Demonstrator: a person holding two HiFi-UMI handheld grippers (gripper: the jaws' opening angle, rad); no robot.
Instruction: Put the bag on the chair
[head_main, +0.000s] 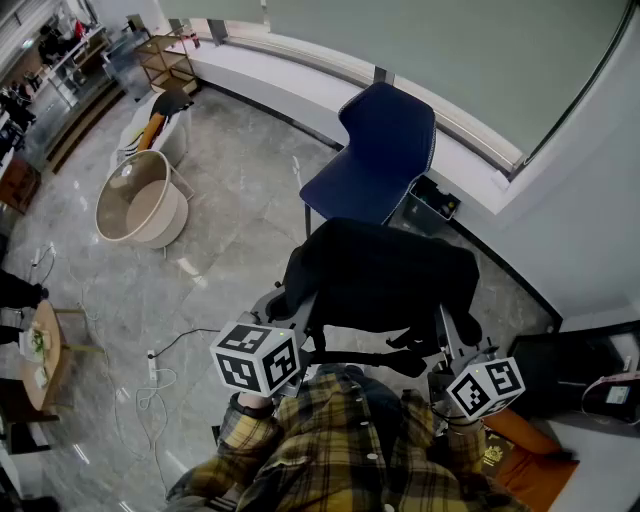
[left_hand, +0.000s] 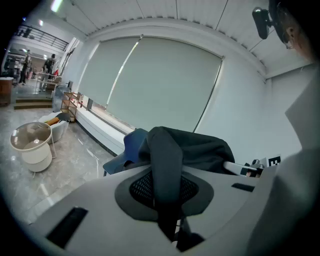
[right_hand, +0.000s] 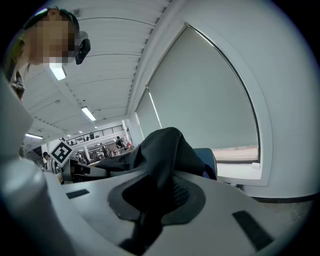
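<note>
1. The blue chair (head_main: 385, 150) stands at the upper middle of the head view, ahead of us.
2. We hold the black bag (head_main: 385, 275) at centre, just short of it, with the long axis running left-right.
3. Our left gripper (left_hand: 167, 205) and right gripper (right_hand: 155, 200) each clamp its fabric, one at each end and equally near.

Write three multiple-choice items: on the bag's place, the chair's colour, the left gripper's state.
1. The bag is: A on the floor; B on a shelf; C held by the left gripper and right gripper.
2. The chair is: A blue; B red; C white.
3. The left gripper is: A open; B shut on the bag; C shut on a cable.
C, it hangs between them; A, seat and back are blue; B, its jaws pinch the fabric.
</note>
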